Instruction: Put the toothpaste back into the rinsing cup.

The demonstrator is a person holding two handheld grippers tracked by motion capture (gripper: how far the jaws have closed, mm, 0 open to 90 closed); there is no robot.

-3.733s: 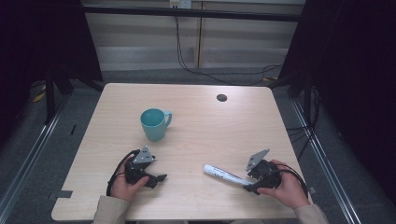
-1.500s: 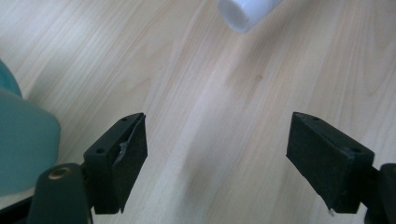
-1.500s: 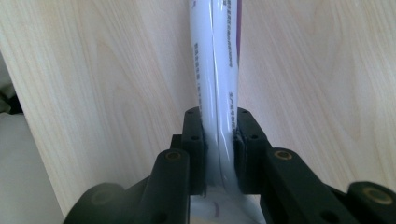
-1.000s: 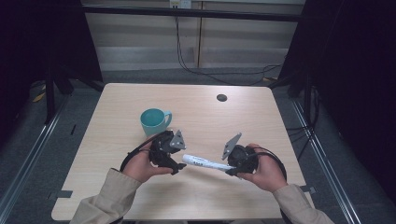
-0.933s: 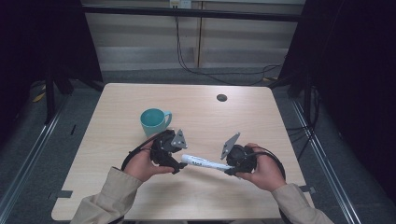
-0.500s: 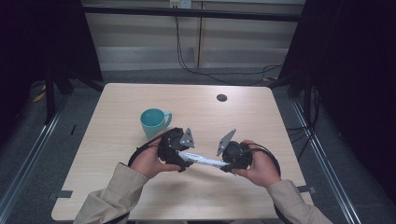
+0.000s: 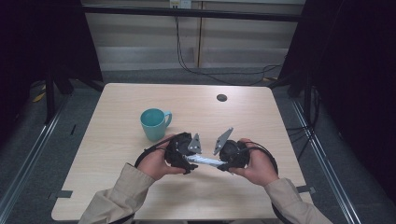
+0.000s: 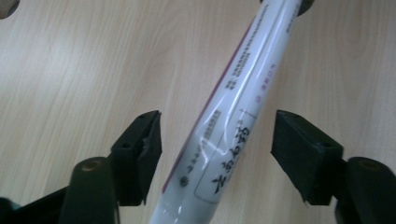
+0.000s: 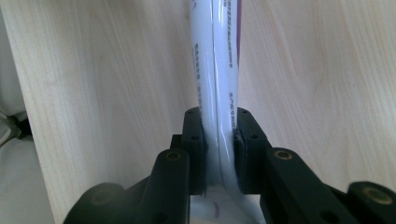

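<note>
Since a moment ago we have brought our left gripper (image 7: 186,157) onto the white tube (image 7: 205,160); its jaws, just closing, flank it untouched. Our right gripper (image 7: 227,162) clamps the tube's flat end above the table (image 7: 116,107).

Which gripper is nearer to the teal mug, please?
The left. The left gripper sits just in front of the teal mug, slightly to its right; the right gripper is farther right, shut on the white tube.
</note>
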